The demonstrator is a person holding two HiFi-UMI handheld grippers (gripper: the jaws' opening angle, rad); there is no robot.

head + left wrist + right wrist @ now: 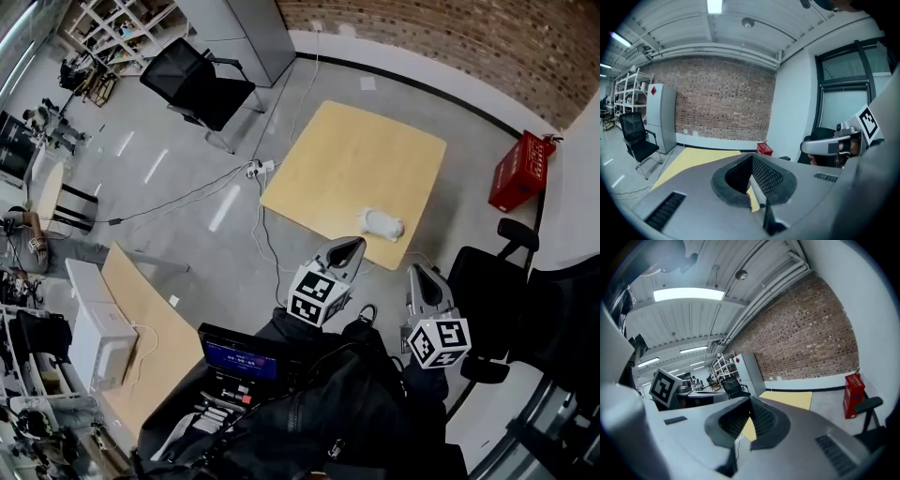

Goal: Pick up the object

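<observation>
Grippers recorded: two, a left gripper (pixel 359 243) and a right gripper (pixel 413 271). Yellow tables: two. The near table (pixel 356 159) stood ahead of both jaws, and the side table (pixel 141 314) well left of the left jaws. White object (pixel 382 223): one, just ahead of the jaws. Red crate (pixel 521 171): one, ahead and right of the right jaws. Black chairs made out: two, a far chair (pixel 202 80) and a right chair (pixel 492 281).

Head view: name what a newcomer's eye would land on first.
The pale wooden table stands out, set askew on the grey floor, with a small white object alone near its near edge. Below it the left tongs and right tongs point toward that edge, both shut and empty. A red crate sits at the right, near the brick wall.
</observation>
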